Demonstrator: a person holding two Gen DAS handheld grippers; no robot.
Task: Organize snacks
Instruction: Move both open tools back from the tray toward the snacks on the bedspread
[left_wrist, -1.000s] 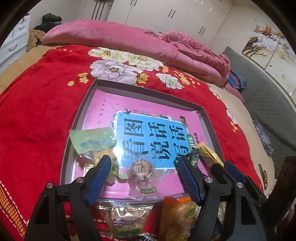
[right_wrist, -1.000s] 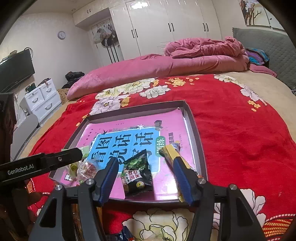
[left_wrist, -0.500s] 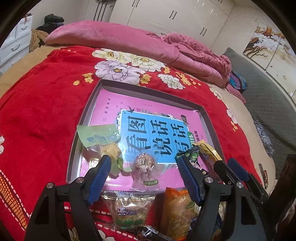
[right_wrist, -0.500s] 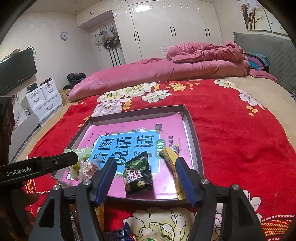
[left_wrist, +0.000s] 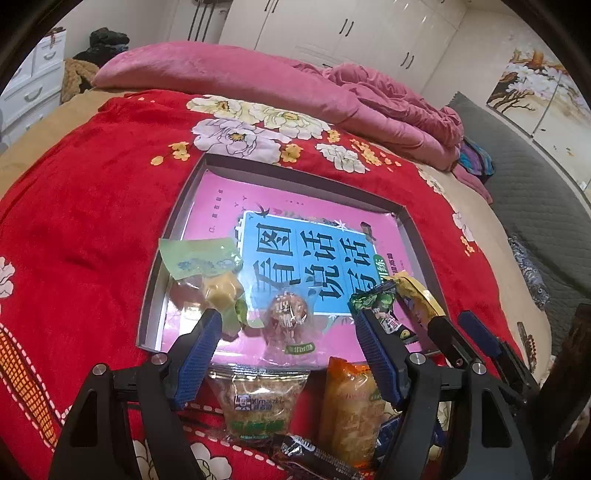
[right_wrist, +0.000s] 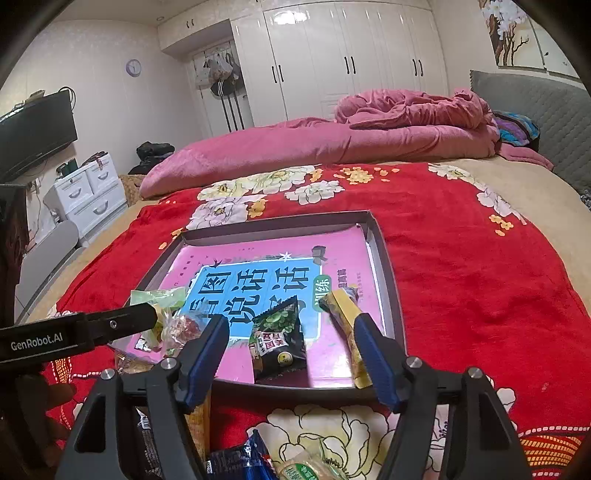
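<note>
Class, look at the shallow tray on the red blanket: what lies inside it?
Inside the tray lies a pink book, with four snacks on it: a green packet, a clear-wrapped round one, a dark triangular packet, a yellow bar. The tray's floor is hidden.

Glossy plastic snack wrappers (left_wrist: 290, 325), plush cloth red blanket (left_wrist: 81, 236), glossy pink book cover (right_wrist: 266, 280)

Tray (left_wrist: 173, 236) far half bare; near edge crowded with snack packets (left_wrist: 286, 314); more packets (left_wrist: 255, 402) block approach.
</note>
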